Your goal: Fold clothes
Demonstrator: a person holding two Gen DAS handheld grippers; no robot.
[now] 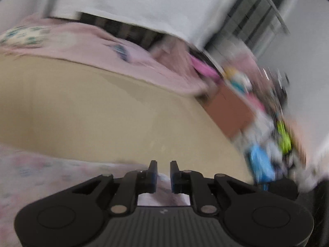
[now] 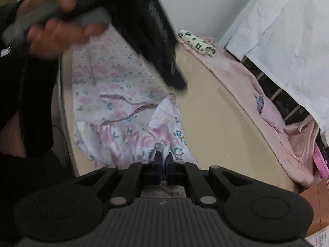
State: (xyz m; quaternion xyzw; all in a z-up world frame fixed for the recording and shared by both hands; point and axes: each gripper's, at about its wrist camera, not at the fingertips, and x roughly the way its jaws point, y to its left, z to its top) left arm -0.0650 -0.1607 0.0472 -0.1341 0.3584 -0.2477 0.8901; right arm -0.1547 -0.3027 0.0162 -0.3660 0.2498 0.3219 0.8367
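Your right gripper is pinched tight on a bunched bit of the floral garment, which lies spread on the beige table at its near edge. Your left gripper hangs above that table with a narrow gap, holding nothing. A pink blanket sits along the table's far side.

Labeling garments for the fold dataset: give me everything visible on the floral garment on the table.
The floral garment is thin white woven-looking fabric printed with pink and blue flowers and small green leaves. It lies mostly flat but rumpled along the near side of the beige table, with a gathered seam across its lower part and a curved trimmed edge mid-cloth. The right gripper pinches a bunched fold at its near edge. The left gripper hovers above it, fingers slightly apart, holding nothing.
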